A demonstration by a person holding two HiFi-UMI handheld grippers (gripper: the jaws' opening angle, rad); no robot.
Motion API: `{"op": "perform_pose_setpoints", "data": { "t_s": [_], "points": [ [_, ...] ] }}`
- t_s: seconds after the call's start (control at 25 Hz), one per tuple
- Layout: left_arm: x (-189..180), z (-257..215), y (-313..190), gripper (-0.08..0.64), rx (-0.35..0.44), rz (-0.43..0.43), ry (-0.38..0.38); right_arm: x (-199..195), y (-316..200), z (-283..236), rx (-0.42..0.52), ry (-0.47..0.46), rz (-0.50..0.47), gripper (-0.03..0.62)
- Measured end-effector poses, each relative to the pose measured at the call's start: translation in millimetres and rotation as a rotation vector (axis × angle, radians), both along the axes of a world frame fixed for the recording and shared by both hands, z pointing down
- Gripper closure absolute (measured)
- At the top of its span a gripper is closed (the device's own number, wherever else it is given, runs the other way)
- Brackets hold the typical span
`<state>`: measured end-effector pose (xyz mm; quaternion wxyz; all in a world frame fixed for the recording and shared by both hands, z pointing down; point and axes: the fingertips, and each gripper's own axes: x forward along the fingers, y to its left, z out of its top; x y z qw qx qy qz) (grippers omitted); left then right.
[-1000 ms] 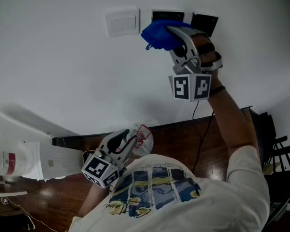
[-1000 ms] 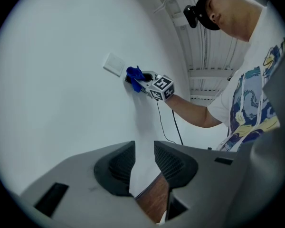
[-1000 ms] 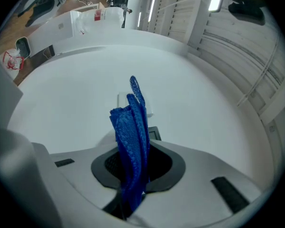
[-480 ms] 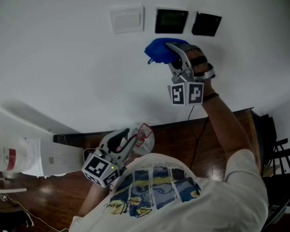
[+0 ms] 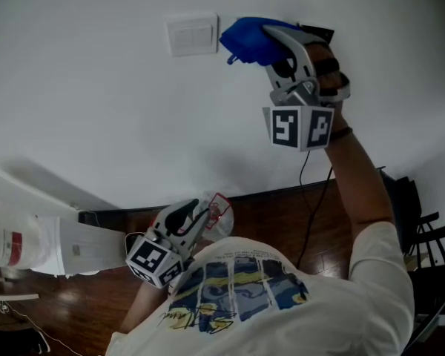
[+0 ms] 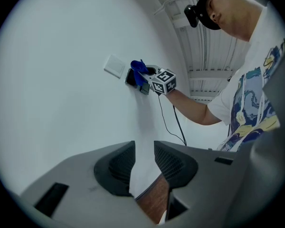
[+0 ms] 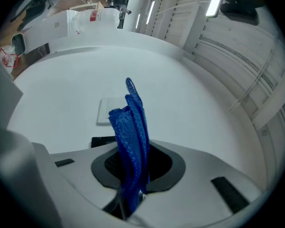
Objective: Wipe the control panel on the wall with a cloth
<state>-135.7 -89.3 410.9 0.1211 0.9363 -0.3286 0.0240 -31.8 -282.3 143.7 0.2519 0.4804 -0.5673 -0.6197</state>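
Cloth (image 5: 246,38), blue and bunched, is what we see first in the head view. It sits high on the white wall (image 5: 96,102), just right of a white switch plate (image 5: 192,34), held at the tip of the right gripper (image 5: 271,34). Beside that gripper a dark panel corner (image 5: 323,30) peeks out. Our left gripper (image 5: 202,215) hangs low near the chest, well apart from the wall fittings, above a wooden floor (image 5: 267,210). A thin black cable (image 5: 304,191) runs down the wall below the raised arm.

In the left gripper view, the left gripper (image 6: 143,148) has its jaws apart with nothing between them. Only the wall and a strip of wooden floor show through the gap. Far up the wall we see the cloth (image 6: 138,70) against the control panel (image 6: 130,78), whose dark edge shows between the cloth and the switch plate (image 6: 115,66). The right gripper (image 6: 149,76) is at the cloth, and the cable (image 6: 168,120) drops away beneath the arm.

In the right gripper view, the right gripper (image 7: 133,169) has its jaws clamped on the cloth (image 7: 131,132), which stands up between them in folds. Behind it lies the switch plate (image 7: 109,110). A dark slice of the control panel (image 7: 102,141) shows just left of the cloth, above the jaw rim. From this view we cannot tell whether the fabric presses on the panel.
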Motion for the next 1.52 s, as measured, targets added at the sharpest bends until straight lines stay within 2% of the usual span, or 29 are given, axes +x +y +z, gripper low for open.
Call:
{"op": "perform_pose_setpoints", "data": {
  "t_s": [0.16, 0.48, 0.76, 0.92, 1.12, 1.36, 1.44, 1.52],
  "points": [
    [2.2, -3.1, 1.2, 0.449, 0.0, -0.002, 0.011, 2.8, -16.0, 5.6, -0.008, 0.014, 0.022, 0.506],
    [-11.6, 4.4, 1.3, 0.449, -0.012, -0.018, -0.005, 0.3, -20.0, 73.2, -0.071, 0.031, 0.008, 0.506],
    [-12.5, 7.7, 2.6, 0.449, -0.035, 0.001, -0.006, -3.6, -31.2, 132.9, -0.188, 0.036, 0.02, 0.506],
    [-26.9, 19.0, 3.5, 0.449, -0.054, -0.005, -0.015, -3.0, -34.3, 140.5, -0.228, -0.009, 0.025, 0.506],
    [-45.7, 30.1, 6.4, 0.449, -0.068, -0.004, -0.024, -2.6, -18.0, 127.8, -0.291, -0.151, 0.01, 0.506],
    [-51.8, 24.7, 5.7, 0.449, -0.027, -0.034, -0.031, -5.0, 51.5, 147.1, -0.465, -0.329, -0.069, 0.506],
    [-52.3, 18.4, 10.6, 0.449, -0.012, -0.064, -0.031, 2.1, 83.3, 159.4, -0.534, -0.419, -0.102, 0.506],
    [-49.5, 13.7, 18.3, 0.448, 0.003, -0.092, -0.039, 14.7, 116.2, 170.2, -0.609, -0.567, -0.141, 0.506]
  ]
}}
